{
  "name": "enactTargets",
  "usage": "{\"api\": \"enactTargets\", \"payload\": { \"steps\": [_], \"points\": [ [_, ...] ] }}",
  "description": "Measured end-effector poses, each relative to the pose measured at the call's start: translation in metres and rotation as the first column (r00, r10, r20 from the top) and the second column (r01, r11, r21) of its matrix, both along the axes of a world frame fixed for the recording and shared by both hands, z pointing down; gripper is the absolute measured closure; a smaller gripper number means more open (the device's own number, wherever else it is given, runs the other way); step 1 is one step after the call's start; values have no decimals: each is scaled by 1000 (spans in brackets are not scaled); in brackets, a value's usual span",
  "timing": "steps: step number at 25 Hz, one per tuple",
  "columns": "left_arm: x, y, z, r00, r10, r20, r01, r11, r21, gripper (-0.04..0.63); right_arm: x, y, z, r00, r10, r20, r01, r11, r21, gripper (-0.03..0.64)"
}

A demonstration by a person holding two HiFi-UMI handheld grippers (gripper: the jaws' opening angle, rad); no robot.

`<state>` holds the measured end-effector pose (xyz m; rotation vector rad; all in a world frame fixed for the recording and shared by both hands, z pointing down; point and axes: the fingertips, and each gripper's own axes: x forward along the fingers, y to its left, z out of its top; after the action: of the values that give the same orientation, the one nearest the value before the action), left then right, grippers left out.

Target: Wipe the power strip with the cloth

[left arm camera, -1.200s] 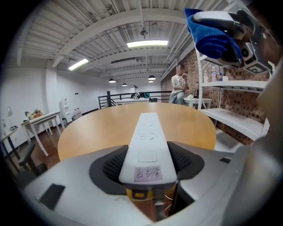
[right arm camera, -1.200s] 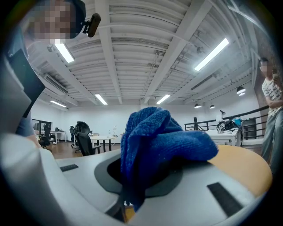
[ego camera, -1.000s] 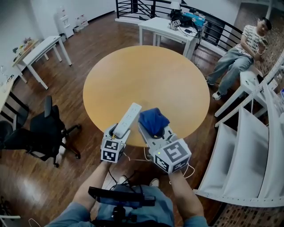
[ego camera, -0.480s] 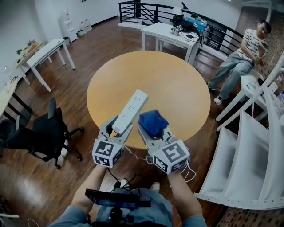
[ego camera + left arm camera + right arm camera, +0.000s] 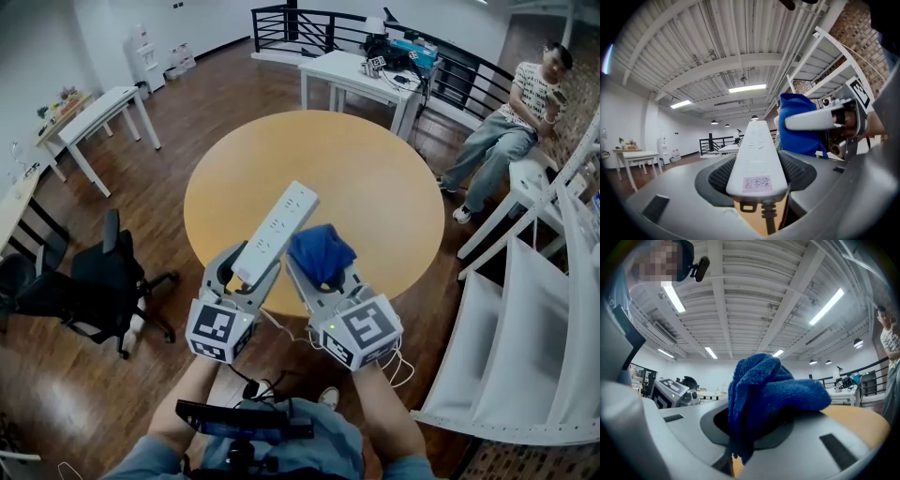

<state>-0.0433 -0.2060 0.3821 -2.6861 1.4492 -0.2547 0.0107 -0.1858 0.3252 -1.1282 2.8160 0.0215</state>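
Note:
A long white power strip [image 5: 277,229] is held up above the near edge of the round table, tilted up and to the right. My left gripper [image 5: 247,270] is shut on its cable end. In the left gripper view the power strip [image 5: 757,154] runs straight out between the jaws, a small pink label near its base. A bunched blue cloth [image 5: 321,254] sits in my right gripper [image 5: 320,277], which is shut on it just right of the strip. The cloth [image 5: 764,399] fills the jaws in the right gripper view. Strip and cloth are close but apart.
A round wooden table [image 5: 319,187] lies below both grippers. A black office chair [image 5: 89,286] stands at the left. White tables [image 5: 361,70] are at the back and left. A person sits at the far right beside white shelving [image 5: 525,309]. A cord hangs below the grippers.
Both grippers have risen and tipped upward. The power strip now points higher and further right, and the cloth has moved a little nearer to it.

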Motion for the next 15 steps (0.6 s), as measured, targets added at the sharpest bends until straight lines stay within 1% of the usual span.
{"api": "enactTargets", "payload": {
  "steps": [2, 3, 6, 9, 11, 15],
  "points": [
    [2, 0, 2, 1000, 5, 24, -6, 1000, 12, 304, -9, 8, -26, 999, -43, 31, 42, 998, 43, 560],
    [4, 0, 3, 999, 9, 38, -10, 1000, 20, 304, -16, 12, -35, 996, -80, 47, 78, 996, 49, 560],
    [9, 2, 4, 996, 16, 87, -20, 999, 50, 305, -44, 20, -42, 981, -185, 59, 184, 983, 30, 560],
    [15, 6, 2, 992, 8, 125, -15, 999, 53, 305, -64, 26, -34, 971, -236, 37, 236, 972, -2, 560],
    [16, 7, 1, 989, 3, 147, -12, 998, 59, 305, -73, 29, -32, 964, -260, 45, 261, 965, 0, 560],
    [15, 7, 2, 984, 16, 176, -33, 995, 99, 305, -84, 34, -27, 952, -305, 32, 306, 952, -24, 560]
  ]
}}
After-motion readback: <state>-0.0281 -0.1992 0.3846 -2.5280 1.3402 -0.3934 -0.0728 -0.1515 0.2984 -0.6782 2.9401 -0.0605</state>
